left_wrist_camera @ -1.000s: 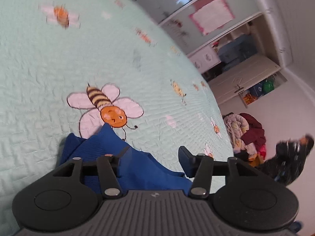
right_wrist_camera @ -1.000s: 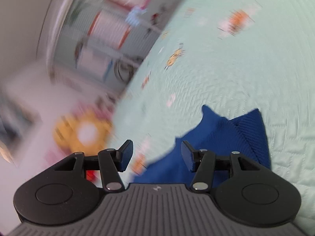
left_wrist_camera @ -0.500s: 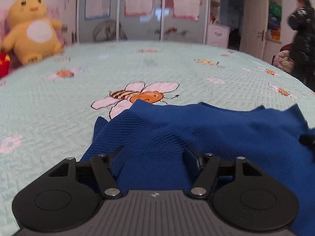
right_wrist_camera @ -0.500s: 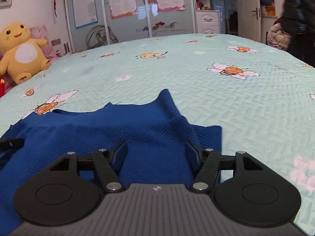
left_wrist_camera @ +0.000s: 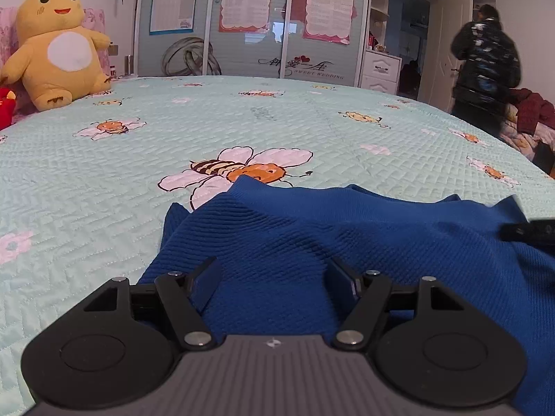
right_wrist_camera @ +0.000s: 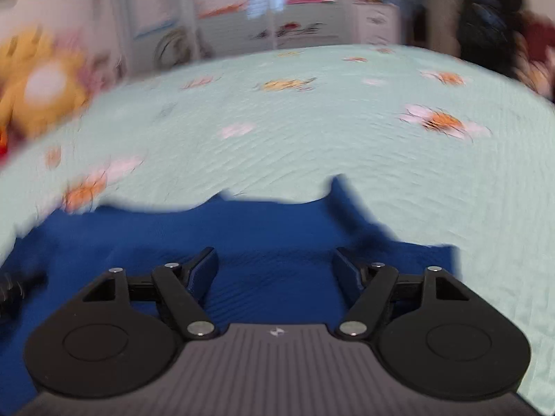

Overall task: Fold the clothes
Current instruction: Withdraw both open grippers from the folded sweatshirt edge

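A blue knitted garment (left_wrist_camera: 312, 235) lies rumpled on the mint-green bee-print bedspread (left_wrist_camera: 104, 180). My left gripper (left_wrist_camera: 274, 275) hovers low over the garment's left part, fingers wide open with cloth beneath and nothing pinched. The right wrist view is blurred by motion; there the same blue garment (right_wrist_camera: 270, 228) spreads under my right gripper (right_wrist_camera: 275, 265), which is also open and holds nothing. A dark tip of the right gripper shows at the right edge of the left wrist view (left_wrist_camera: 530, 230). The garment's near part is hidden under both gripper bodies.
A yellow plush toy (left_wrist_camera: 59, 45) sits at the bed's far left corner. Wardrobe doors with posters (left_wrist_camera: 249, 20) stand behind the bed. A person in a dark jacket (left_wrist_camera: 485, 66) stands by the doorway at right, beside a pile of clothes (left_wrist_camera: 530, 121).
Both grippers swung from a tilted pose to level over the garment a second ago. Since half a second ago the left has held still, while the right is moving, its view now blurred.
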Motion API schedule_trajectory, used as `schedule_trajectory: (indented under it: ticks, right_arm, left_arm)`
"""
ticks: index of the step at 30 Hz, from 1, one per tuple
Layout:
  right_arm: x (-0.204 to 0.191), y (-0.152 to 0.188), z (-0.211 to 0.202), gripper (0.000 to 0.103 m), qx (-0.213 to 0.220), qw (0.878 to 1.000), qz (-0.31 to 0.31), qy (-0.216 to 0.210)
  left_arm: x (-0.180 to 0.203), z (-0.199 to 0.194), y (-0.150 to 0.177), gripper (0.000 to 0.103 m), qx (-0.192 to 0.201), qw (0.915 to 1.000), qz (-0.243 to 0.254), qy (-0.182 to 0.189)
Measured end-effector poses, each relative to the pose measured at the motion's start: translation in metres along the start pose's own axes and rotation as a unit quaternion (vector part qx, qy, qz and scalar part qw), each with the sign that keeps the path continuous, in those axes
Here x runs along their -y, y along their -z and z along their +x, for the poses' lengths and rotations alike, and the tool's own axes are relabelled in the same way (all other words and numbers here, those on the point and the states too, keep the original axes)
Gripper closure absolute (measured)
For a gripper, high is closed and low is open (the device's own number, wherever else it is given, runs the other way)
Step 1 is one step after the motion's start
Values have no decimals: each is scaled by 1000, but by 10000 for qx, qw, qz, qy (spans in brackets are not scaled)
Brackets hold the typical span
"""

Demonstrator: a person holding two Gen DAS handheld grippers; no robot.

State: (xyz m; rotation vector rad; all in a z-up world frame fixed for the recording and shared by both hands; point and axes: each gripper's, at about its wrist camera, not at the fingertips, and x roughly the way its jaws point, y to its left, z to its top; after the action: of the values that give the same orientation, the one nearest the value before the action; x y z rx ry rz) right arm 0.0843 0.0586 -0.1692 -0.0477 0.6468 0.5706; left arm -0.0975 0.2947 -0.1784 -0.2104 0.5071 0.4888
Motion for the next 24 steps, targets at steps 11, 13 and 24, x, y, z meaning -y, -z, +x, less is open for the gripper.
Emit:
schedule_trajectory:
  ticks: [11, 13, 24]
  right_arm:
    - [-17, 55, -69, 37, 500, 9952, -694, 478]
    - [-11, 59, -72, 35, 332, 9968, -522, 502]
    - [-9, 77, -103, 34, 403, 9955, -665, 547]
  left_arm:
    - [0, 1, 1, 30, 45, 10000, -23, 20]
    - [0, 2, 1, 30, 43, 10000, -20, 17]
    - [7, -33, 14, 29, -53, 9989, 406, -219]
